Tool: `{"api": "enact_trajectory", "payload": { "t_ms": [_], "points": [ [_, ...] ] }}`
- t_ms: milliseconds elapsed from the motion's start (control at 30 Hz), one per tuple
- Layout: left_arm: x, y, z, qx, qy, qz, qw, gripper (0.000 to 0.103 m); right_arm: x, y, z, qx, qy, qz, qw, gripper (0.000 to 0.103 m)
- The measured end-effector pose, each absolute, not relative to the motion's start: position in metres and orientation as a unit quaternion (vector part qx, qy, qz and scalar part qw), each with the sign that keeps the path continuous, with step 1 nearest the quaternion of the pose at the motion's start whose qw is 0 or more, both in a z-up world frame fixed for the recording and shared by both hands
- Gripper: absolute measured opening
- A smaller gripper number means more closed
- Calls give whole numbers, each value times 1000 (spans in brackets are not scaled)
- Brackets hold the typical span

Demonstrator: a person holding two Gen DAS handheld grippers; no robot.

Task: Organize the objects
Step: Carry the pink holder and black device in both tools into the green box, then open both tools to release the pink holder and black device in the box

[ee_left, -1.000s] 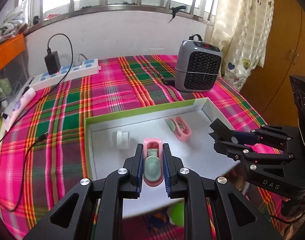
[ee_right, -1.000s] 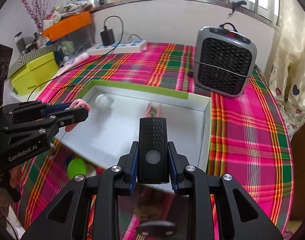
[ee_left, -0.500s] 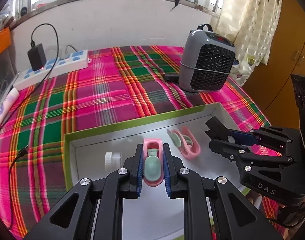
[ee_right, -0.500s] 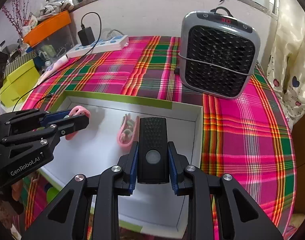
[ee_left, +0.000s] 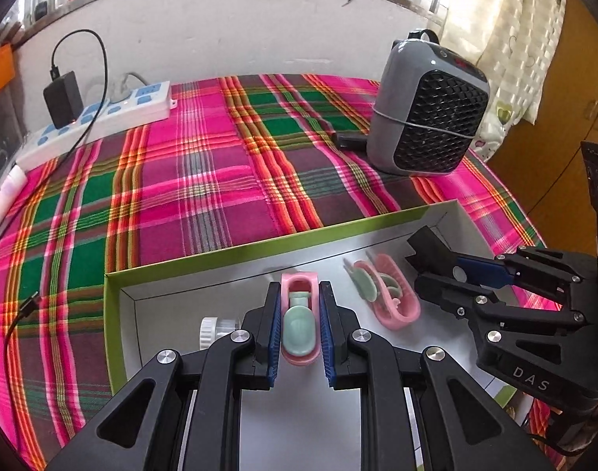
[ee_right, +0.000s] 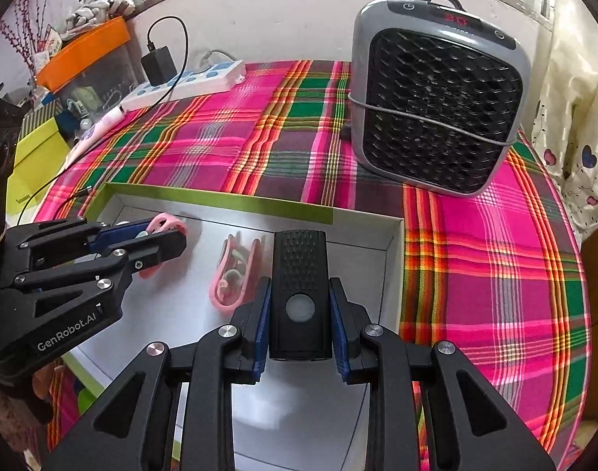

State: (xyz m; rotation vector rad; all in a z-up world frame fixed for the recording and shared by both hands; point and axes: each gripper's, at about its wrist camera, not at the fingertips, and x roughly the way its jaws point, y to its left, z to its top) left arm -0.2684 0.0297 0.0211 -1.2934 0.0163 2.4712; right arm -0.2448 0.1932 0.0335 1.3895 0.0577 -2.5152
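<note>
Holding a pink clip [ee_left: 299,322] with a pale green pad, the left tool [ee_left: 299,337] is clenched on its long sides, above the floor of the green-rimmed box [ee_left: 228,253]. Judged light, hard plastic, probably sprung; the side grip suits it, though smooth flanks could slip. Left of that clip, inside the box, lies a small white ribbed cap [ee_left: 212,329]. Right of it, on the box floor, rests a second pink clip [ee_left: 389,298], lying loose between the two tools. Further right, the right tool [ee_right: 299,314] is clamped on a black oblong device [ee_right: 299,294] with a round button, held above the box near its right wall. Judged rigid and moderately light; its textured top should aid grip.

Beyond the box on the plaid-covered surface [ee_left: 205,180]: a power strip [ee_left: 103,117] with a black charger [ee_left: 63,98] far left, a grey fan heater [ee_right: 436,94] far right. The loose clip crowds the free floor; both tools work close together.
</note>
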Motion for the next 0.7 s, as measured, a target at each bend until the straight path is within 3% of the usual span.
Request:
{"api": "enact_trajectory", "payload": {
  "t_ms": [700],
  "points": [
    [-272,33,17,-466,14,868,172,16,-248,187,31,482,26,-866,126,28]
  ]
}}
